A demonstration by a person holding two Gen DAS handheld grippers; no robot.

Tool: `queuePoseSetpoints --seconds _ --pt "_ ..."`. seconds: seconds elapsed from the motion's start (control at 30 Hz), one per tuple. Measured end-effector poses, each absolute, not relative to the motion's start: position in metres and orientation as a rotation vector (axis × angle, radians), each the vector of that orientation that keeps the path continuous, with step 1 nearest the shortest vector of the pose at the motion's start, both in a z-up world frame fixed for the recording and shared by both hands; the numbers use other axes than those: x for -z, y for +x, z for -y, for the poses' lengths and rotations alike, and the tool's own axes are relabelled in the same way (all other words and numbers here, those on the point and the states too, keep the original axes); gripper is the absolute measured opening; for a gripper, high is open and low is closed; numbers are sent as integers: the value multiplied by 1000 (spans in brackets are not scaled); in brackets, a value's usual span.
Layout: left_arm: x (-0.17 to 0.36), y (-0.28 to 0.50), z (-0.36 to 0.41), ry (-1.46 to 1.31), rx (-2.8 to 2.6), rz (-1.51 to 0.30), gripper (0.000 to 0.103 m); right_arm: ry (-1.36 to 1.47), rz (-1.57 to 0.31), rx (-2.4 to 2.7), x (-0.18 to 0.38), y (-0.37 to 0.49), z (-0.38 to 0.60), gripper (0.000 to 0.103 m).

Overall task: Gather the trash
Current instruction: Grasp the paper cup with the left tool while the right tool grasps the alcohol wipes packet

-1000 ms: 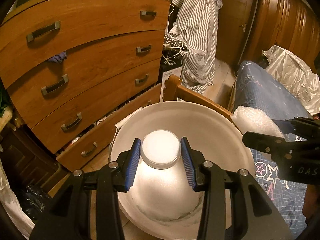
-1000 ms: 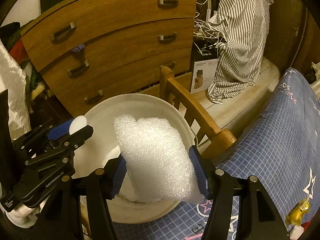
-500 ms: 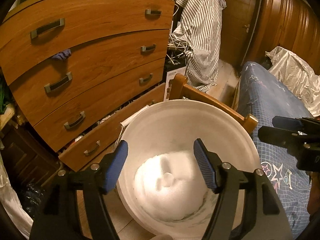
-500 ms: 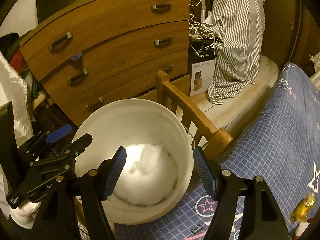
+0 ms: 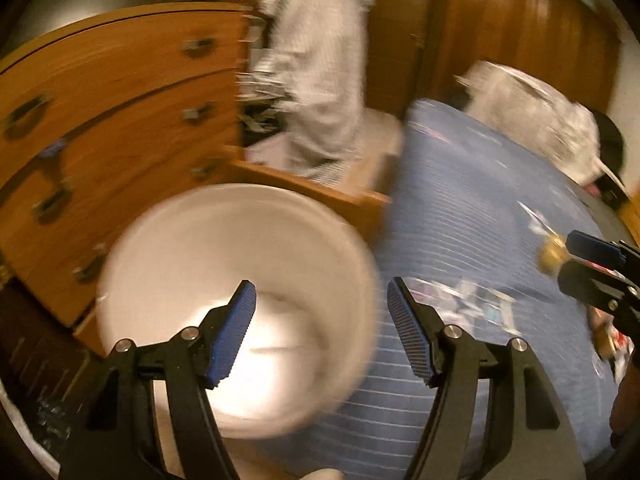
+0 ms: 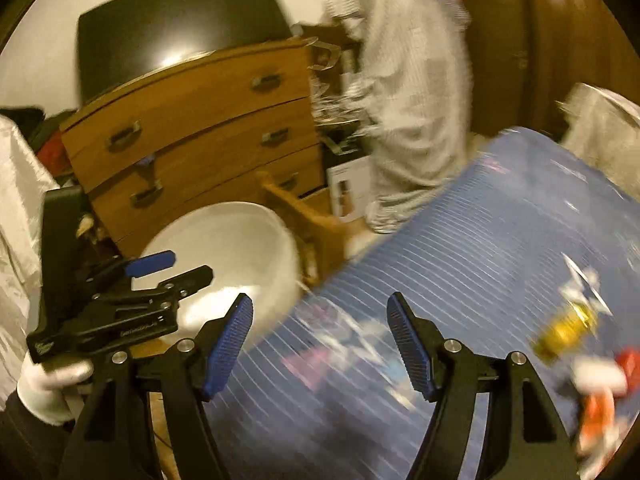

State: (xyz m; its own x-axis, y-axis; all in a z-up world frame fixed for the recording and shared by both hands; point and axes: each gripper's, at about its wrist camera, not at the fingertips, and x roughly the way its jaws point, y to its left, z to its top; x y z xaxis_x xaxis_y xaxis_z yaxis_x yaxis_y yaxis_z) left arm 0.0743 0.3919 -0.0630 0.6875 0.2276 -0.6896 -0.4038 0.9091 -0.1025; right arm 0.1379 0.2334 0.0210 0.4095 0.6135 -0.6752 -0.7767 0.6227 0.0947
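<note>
Left gripper [image 5: 320, 328] fingers wide, nothing between, over bucket [image 5: 168, 248] rim. Right gripper [image 6: 320, 340] fingers wide, empty, above blue cloth [image 6: 480, 240]; gold wrapper [image 6: 564, 330] nearby.

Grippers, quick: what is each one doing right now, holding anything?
Left gripper: open, nothing between its pads, above the white bucket.
Right gripper: open, empty, over the blue cloth.
</note>
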Motion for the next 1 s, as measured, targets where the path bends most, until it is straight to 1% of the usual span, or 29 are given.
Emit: queuePoseSetpoints --seconds 0.1,0.3,0.37,0.43,0.5,0.73,0.8,0.97,1.0 --pt "76 99 -337 -218 -234 -768 65 -218 -718 -792 -11 137 -145 71" --pt "108 139 -220 -139 -7 -851 65 -101 -755 -573 11 142 45 71" --pt "113 146 -192 -120 41 -864 65 -57 -778 -509 20 145 105 71" --pt "118 149 -170 -112 71 -873 65 -57 -805 -462 34 148 142 71" --pt "121 154 -152 -114 90 -884 65 -21 -853 -494 48 153 173 67" --pt "129 169 -100 -81 130 -914 65 39 -915 -639 85 149 211 66" --pt "131 174 -90 -76 140 -927 65 27 -943 -603 92 150 226 64" --pt "138 180 -76 -71 152 -949 65 18 -956 -472 93 145 276 63" --pt "139 180 -74 -70 153 -953 65 -23 -946 -404 91 144 283 64"
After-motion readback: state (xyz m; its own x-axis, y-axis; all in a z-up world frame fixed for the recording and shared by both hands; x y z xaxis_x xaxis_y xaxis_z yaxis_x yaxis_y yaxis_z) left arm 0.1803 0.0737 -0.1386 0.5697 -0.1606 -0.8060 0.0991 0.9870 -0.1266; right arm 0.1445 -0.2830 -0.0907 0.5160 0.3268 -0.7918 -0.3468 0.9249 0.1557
